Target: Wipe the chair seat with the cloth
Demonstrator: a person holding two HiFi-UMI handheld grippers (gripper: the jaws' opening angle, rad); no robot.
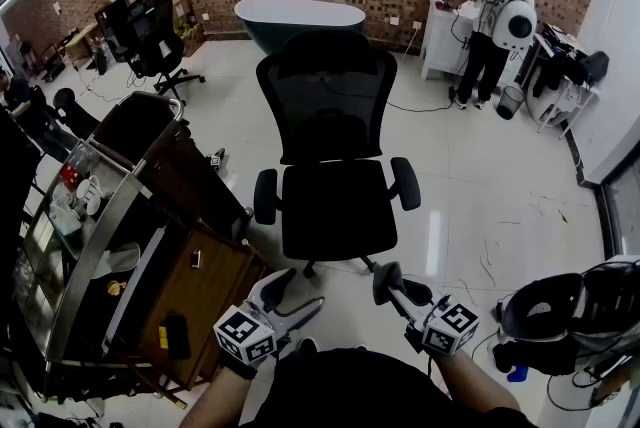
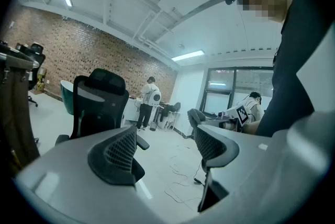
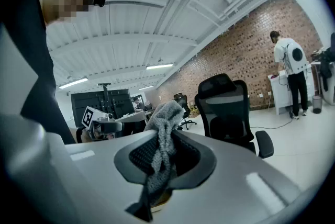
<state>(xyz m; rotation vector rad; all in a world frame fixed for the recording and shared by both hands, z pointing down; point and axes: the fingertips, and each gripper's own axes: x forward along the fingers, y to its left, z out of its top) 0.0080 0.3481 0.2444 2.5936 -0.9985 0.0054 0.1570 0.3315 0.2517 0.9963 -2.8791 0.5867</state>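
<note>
A black mesh office chair (image 1: 330, 116) stands in the middle of the head view, facing me, its seat (image 1: 335, 211) bare. Both grippers are held low, short of the seat's front edge. My right gripper (image 1: 388, 282) is shut on a grey cloth (image 3: 162, 136) that bunches up between its jaws and hangs below them. My left gripper (image 1: 279, 289) is open with nothing between its fingers. The chair also shows in the left gripper view (image 2: 102, 108) and the right gripper view (image 3: 230, 113), well beyond the jaws.
A wooden cart (image 1: 195, 291) with a metal rail stands close at the left. Dark equipment (image 1: 565, 316) sits at the right. A person (image 1: 495, 16) works at a white cabinet at the back right. A green tub (image 1: 300, 16) and another chair (image 1: 150, 41) stand behind.
</note>
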